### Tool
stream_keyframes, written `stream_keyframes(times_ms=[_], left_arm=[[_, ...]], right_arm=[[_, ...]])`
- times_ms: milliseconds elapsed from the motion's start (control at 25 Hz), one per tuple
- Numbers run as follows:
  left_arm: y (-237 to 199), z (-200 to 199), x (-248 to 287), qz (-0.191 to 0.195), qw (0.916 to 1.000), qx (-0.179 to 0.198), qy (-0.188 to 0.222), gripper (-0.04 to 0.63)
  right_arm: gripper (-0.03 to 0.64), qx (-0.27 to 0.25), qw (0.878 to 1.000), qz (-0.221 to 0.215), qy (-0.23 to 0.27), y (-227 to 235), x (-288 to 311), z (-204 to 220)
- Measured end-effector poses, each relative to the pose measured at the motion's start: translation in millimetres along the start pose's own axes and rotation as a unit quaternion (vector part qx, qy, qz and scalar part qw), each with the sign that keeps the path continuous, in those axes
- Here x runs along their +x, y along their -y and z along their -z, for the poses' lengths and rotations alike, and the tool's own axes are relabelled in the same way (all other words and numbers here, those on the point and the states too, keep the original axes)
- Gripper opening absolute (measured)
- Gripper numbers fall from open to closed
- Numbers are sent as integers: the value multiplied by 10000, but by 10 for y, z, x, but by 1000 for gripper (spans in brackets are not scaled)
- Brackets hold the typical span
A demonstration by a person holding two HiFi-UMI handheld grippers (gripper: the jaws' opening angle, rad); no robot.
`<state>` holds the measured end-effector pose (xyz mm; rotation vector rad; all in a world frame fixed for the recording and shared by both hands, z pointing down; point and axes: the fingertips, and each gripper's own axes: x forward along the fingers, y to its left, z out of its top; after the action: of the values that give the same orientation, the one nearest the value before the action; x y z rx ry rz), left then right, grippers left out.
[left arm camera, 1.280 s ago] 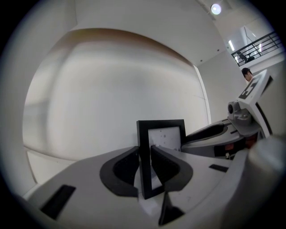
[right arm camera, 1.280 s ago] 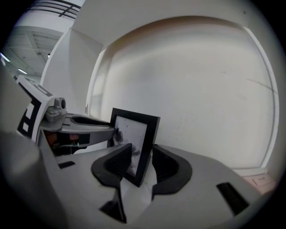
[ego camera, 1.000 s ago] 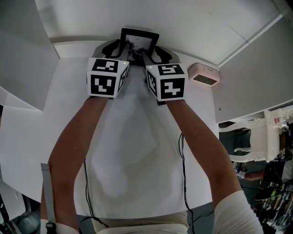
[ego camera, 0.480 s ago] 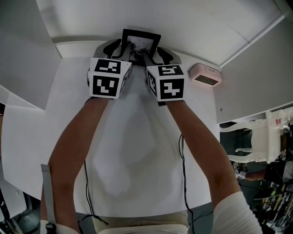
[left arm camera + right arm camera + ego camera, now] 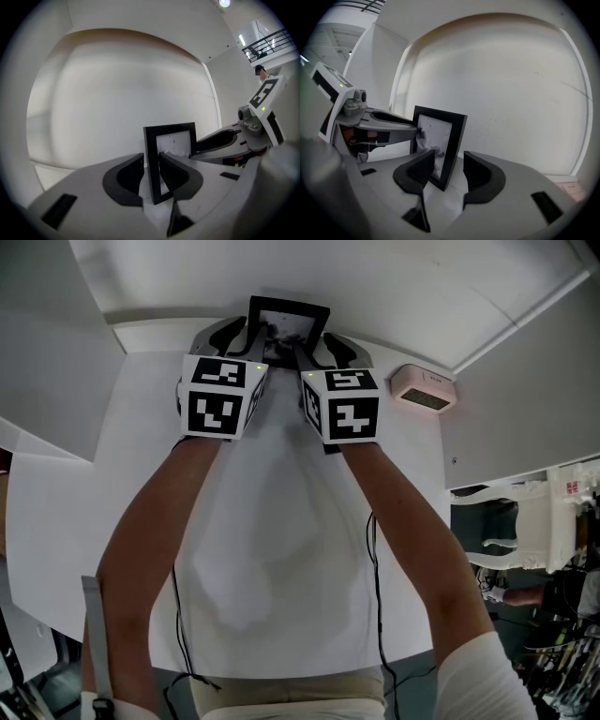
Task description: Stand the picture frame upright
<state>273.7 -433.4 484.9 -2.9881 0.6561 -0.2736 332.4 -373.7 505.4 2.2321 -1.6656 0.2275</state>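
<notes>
Picture frame (image 5: pixel 289 317) stands upright at the upper middle of the head view, near the wall (image 5: pixel 394 277). Its lower part is hidden behind both grippers. A small clock (image 5: pixel 422 390) sits to its right on the white table (image 5: pixel 281 559). The left gripper (image 5: pixel 151 174) is clamped on the frame's left edge. The right gripper (image 5: pixel 449 169) brackets the right edge, with its inner finger at the glass and a slim gap at the outer one.

Soft, even light fills the head view; the white table (image 5: pixel 281 615) is bright, with faint shadows. Both gripper views are dimmer and fisheye-bent, black at the corners. A lamp (image 5: pixel 224 3) glares at 1 o'clock. The picture frame (image 5: pixel 151 159) reads dark against pale wall; the nearest surfaces blur.
</notes>
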Motion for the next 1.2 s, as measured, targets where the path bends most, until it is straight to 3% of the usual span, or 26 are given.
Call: stream_keyframes(times_ms=[1200], left_arm=[[6, -114, -116, -25, 9999, -5, -159, 101]], right_arm=[[207, 3, 9998, -9, -221, -3, -149, -23]])
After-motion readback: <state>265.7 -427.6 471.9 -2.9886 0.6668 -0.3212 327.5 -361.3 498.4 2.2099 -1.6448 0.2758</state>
